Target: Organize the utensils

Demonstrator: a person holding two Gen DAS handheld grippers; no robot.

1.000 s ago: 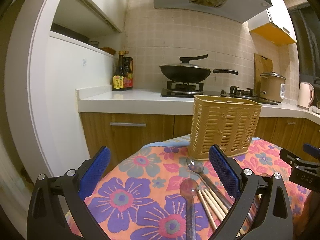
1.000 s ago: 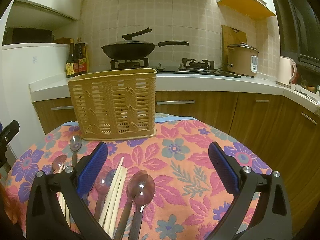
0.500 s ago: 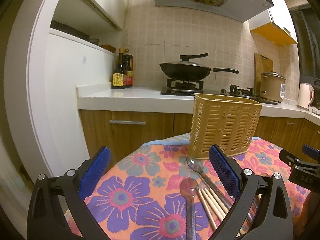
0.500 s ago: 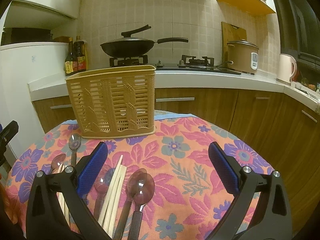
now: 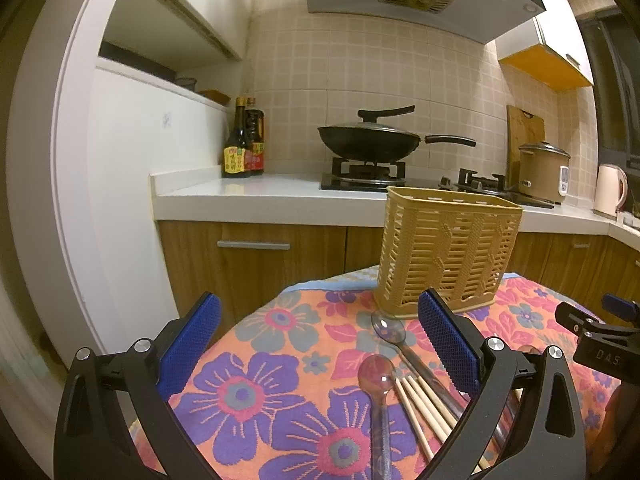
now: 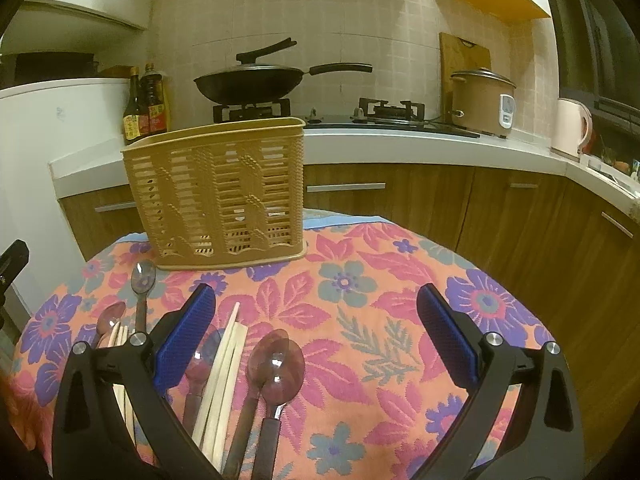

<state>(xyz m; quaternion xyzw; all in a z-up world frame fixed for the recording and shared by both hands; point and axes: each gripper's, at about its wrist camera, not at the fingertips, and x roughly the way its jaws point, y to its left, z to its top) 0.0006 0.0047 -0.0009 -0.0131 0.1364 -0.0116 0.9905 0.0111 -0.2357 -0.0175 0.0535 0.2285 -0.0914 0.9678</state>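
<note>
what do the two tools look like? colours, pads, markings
Both match: the left tool and right tool have matte black, angular frames with triangular cut-outs, silver bolts at the pivots, and blue, cross-hatched, rectangular pads on the fingers. From the left wrist view, the right tool's body shows white lettering, roughly "D.A.S". No cables or sleeves are visible.

Tan slatted basket point(image 6: 216, 196), orange cloth point(image 6: 380, 320) w/ purple & pink flowers, blue tool pads point(image 6: 186, 330), pale chopsticks point(image 6: 224, 372).
</note>
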